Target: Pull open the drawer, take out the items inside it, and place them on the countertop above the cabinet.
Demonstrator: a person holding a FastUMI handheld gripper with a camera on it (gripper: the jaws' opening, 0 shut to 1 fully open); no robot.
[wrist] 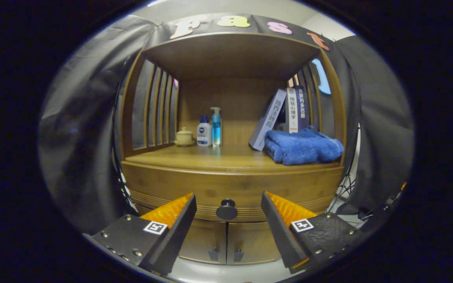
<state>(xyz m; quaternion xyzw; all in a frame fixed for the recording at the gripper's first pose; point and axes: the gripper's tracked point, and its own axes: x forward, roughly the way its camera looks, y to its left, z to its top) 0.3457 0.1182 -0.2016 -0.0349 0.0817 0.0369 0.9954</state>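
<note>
Gripper (228,210): fingers spread wide apart, holding nothing, with the round dark knob (226,209) of the drawer (232,188) sitting between the fingertips, untouched as far as can be told; the drawer is closed, its front flush under the countertop (218,159) of the wooden cabinet (328,118). On the countertop, beyond the fingers: a small lidded pot (184,136), a white bottle (204,132) and a blue pump bottle (216,127) side by side at the back left; leaning books (285,112) and a folded blue towel (303,146) at the right. Below the drawer: two closed cabinet doors (226,243).
</note>
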